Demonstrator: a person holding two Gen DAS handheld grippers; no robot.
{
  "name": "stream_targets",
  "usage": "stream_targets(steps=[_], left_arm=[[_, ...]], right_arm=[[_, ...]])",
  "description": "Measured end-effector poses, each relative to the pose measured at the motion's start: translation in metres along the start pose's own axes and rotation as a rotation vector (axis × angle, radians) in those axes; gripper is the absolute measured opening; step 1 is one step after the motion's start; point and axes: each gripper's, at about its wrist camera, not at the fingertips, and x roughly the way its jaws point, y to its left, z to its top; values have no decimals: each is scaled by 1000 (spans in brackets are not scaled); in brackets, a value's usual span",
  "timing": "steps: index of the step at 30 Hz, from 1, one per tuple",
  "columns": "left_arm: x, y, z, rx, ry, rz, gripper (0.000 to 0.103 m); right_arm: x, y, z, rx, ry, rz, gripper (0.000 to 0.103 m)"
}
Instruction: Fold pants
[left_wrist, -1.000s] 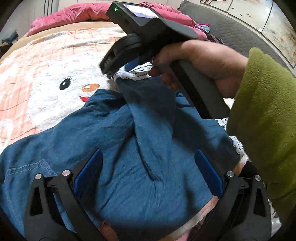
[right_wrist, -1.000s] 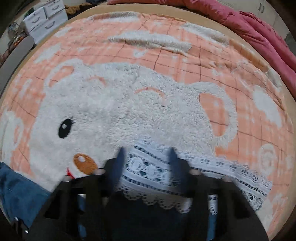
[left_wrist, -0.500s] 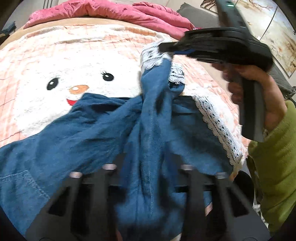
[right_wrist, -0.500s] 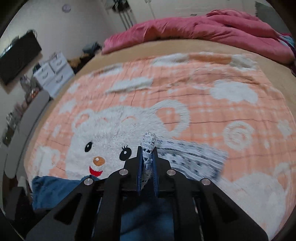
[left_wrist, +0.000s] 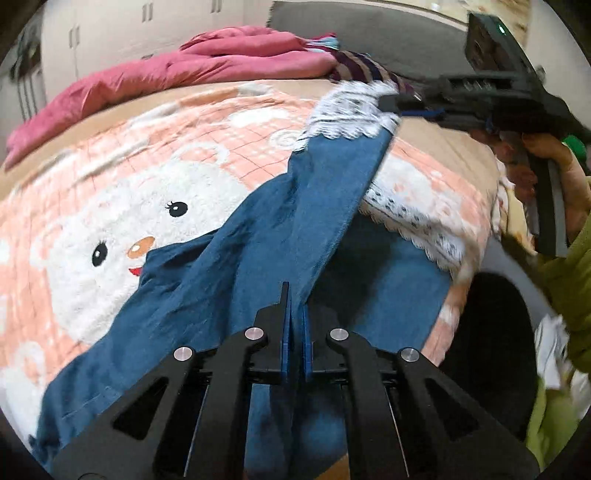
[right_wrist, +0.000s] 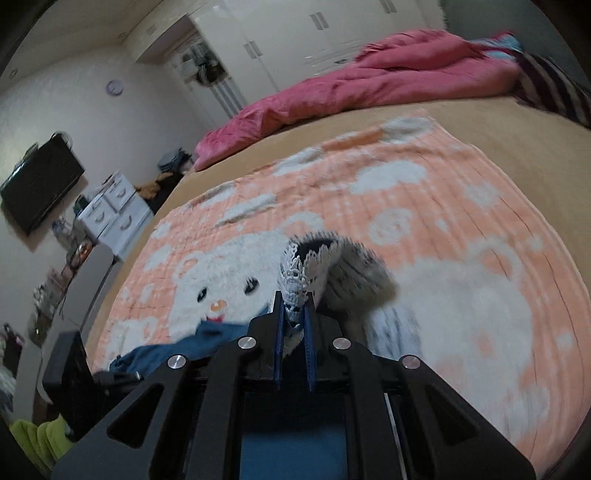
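Blue-padded left gripper (left_wrist: 294, 332): we see its jaws just closed, now clamped on a ridge of denim right at the tips.
Pants: blue denim pants with white lace hems (left_wrist: 207, 295), we see them spread on the bed, one leg pulled up into a taut band from left gripper to right gripper.
Right gripper (right_wrist: 293, 325): black with blue pads, pinched tight on the lace cuff (right_wrist: 295, 280); in left view it sits raised at top right, cuff hanging from it.
Right hand (left_wrist: 554, 184): grips the handle, green sleeve (left_wrist: 569, 280) behind it.
Blanket: fluffy peach-and-white bear-face blanket (left_wrist: 122, 206) under the pants.
Far edge: we see a crumpled pink quilt (right_wrist: 369, 81) along the bed's far side.
Back wall: white wardrobe doors (right_wrist: 295, 33).
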Motion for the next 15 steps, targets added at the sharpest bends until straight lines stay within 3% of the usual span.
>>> stream_targets(steps=[9,15], left_arm=[[14,-18,-29,1,54,-77,0],[9,-37,-38,55,82,-96,0]], right_arm=[[-33,-47,-77,196,34,-44,9],[-43,-59,-112,223,79,-74,9]])
